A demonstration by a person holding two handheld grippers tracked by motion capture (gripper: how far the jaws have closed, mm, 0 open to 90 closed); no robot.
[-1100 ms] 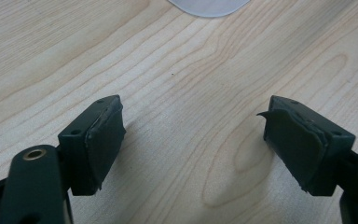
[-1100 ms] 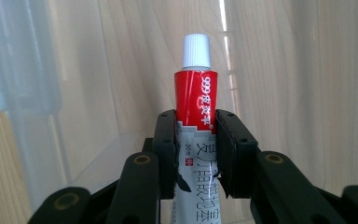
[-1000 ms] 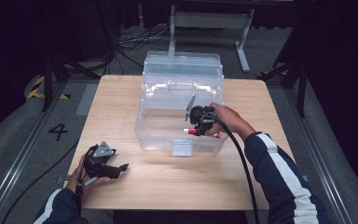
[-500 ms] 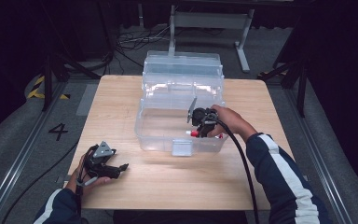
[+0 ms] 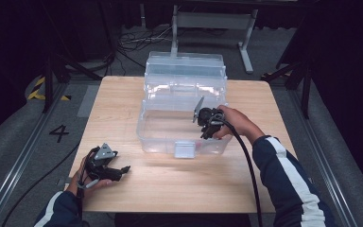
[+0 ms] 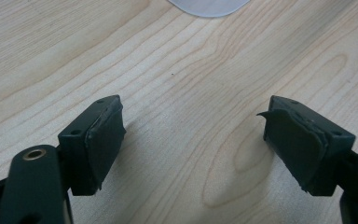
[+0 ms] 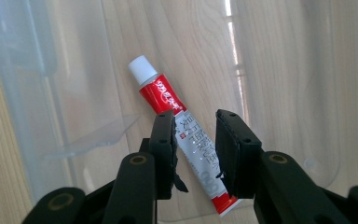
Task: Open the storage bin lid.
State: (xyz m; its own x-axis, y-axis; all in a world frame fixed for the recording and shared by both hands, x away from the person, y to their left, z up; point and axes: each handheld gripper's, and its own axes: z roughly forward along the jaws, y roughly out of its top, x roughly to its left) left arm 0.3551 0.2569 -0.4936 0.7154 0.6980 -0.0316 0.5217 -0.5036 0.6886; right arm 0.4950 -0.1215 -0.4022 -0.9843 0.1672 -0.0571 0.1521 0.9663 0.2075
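While the left gripper (image 5: 105,166) rests low on the wooden table (image 5: 123,101) near its front left corner, its jaws stand wide with only bare wood between them — it holds and touches nothing. Further right, the clear plastic box (image 5: 184,124) sits mid-table with its lid up, and the right gripper (image 5: 207,124) reaches down into its right side. There the jaws are drawn narrow around a red-and-white tube (image 7: 182,133) with a white cap, which lies slanted against the box's transparent floor, inside the box. The pads bracket the tube's middle; whether they press it or have just let go I cannot tell for certain, though the gap looks tube-wide. Judging from this, the step is setting the tube down in the box — best done by keeping it low and flat on the floor, opening the jaws gently, then lifting straight up clear of the wall.
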